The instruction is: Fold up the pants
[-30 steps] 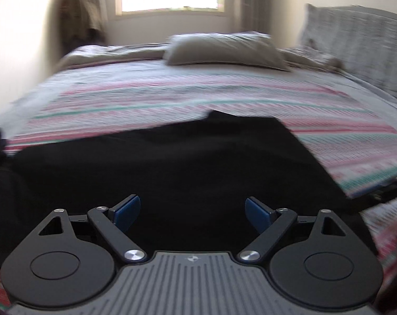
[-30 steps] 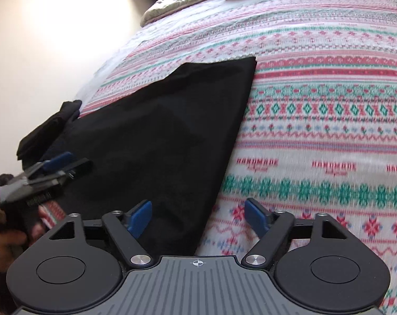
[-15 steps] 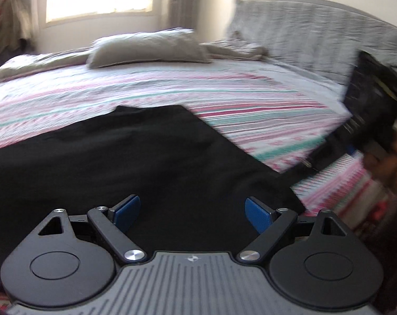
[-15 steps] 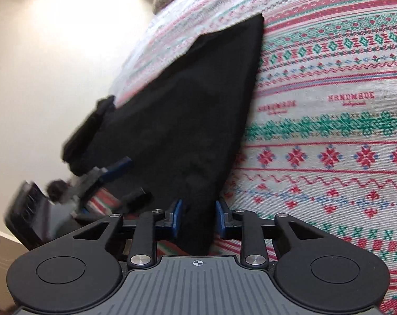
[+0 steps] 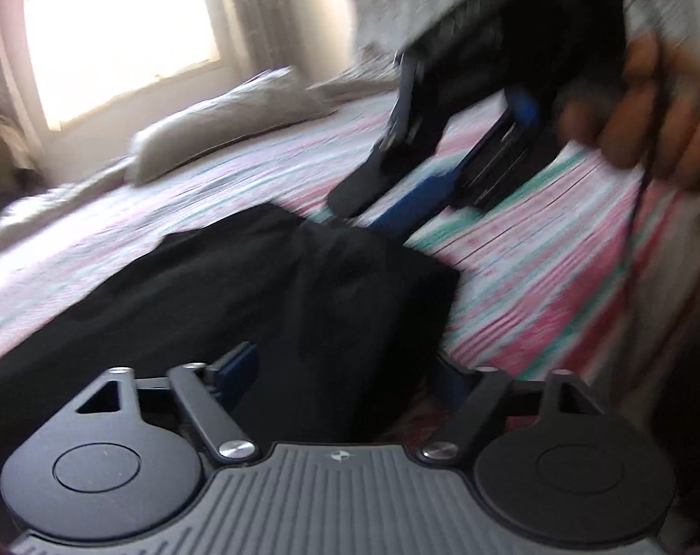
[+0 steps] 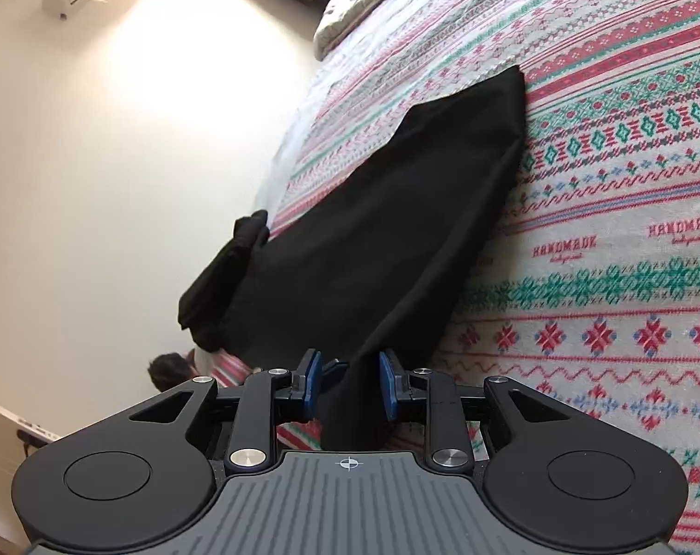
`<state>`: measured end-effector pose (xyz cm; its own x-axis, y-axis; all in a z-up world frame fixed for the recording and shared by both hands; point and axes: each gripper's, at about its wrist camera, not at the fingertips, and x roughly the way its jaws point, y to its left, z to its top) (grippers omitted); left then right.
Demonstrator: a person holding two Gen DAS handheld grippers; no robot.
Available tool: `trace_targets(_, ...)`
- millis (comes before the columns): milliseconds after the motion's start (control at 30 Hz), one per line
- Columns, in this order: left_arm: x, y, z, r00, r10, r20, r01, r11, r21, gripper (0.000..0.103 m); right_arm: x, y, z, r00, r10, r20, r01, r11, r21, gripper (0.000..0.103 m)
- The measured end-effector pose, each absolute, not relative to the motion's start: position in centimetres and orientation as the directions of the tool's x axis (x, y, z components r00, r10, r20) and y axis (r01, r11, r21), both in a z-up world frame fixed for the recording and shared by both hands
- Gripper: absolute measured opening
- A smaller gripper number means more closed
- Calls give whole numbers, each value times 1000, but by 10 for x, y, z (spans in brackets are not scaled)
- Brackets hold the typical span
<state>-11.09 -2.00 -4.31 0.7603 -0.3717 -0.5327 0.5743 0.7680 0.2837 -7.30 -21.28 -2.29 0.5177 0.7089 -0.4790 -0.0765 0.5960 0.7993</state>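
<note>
Across the near edge of the bed, on its knitted-pattern cover in red, green and white, my black fabric pants lie flat, long axis running from my right claw up toward the far-side pillow. A smaller dark bundle of cloth sits at the bed's left edge, touching the pants. My right claw has its blue pads drawn narrow with the near corner of the pants between them; I judge it pinched, though a sliver of gap shows. My left claw has just been narrowing but stands wide, black cloth lying between its fingers, unpressed. So the right hand is ahead for the lift. On the cover, red stitched lettering reads "HANDMADE", repeated further right.
</note>
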Motion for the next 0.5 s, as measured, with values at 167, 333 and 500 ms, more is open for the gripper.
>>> trace_targets(167,-112,-26,-52,809,-337,-482,520,792,319,74,-60,-241,-44,570,617,-543,42,638,769,62)
trace_targets(333,-114,-18,-51,820,-333,-465,500,811,302,60,-36,-257,-66,607,598,-523,78,611,788,57)
trace_targets(500,-118,-16,-51,826,-337,-453,495,818,294,48,-2,-244,-70,664,551,-505,21,662,749,42)
